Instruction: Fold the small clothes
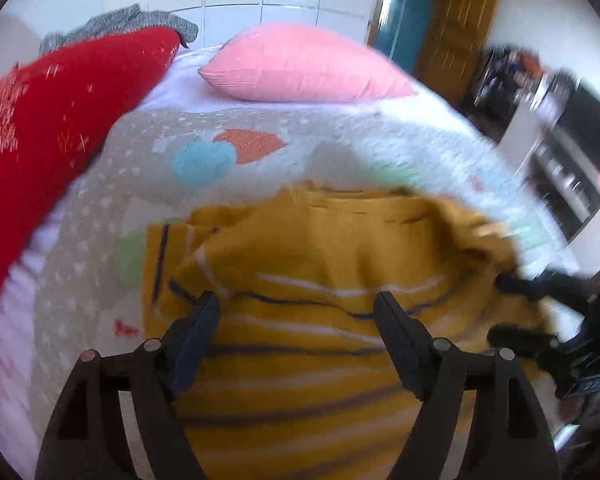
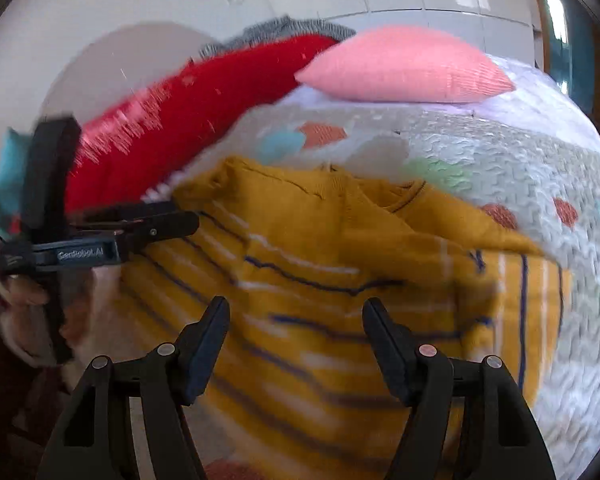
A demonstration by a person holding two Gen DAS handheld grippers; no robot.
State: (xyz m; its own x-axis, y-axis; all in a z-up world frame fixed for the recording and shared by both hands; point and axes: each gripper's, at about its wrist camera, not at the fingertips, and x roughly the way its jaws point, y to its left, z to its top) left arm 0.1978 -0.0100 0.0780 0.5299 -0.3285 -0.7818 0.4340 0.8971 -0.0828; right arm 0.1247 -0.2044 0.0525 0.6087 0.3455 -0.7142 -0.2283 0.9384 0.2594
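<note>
The bed [image 1: 400,136], covered in a pale quilted spread with coloured patches, is carrying everything: a long red cushion with white stitching [image 1: 60,120] is lying along one side, a pink ribbed pillow [image 1: 300,64] is sitting at the head, and a grey knitted garment [image 1: 120,24] is resting behind the cushion.

The task's garment, a mustard-yellow knitted sweater with white and navy stripes [image 1: 320,260], is lying rumpled on the spread, nearer than the pillow, with one sleeve or side panel lying flat beside the bunched body.

The left gripper [image 1: 296,308] is hovering over the striped body with its fingers spread and nothing between them. The right gripper [image 2: 296,312] is doing the same, fingers spread and empty over the stripes.

Judging from this, a fold seems to be just being let go, or a fresh grasp being set up. The next move is probably calling for each gripper to pinch an edge, so the bunched part can be pulled flat and folded over.
</note>
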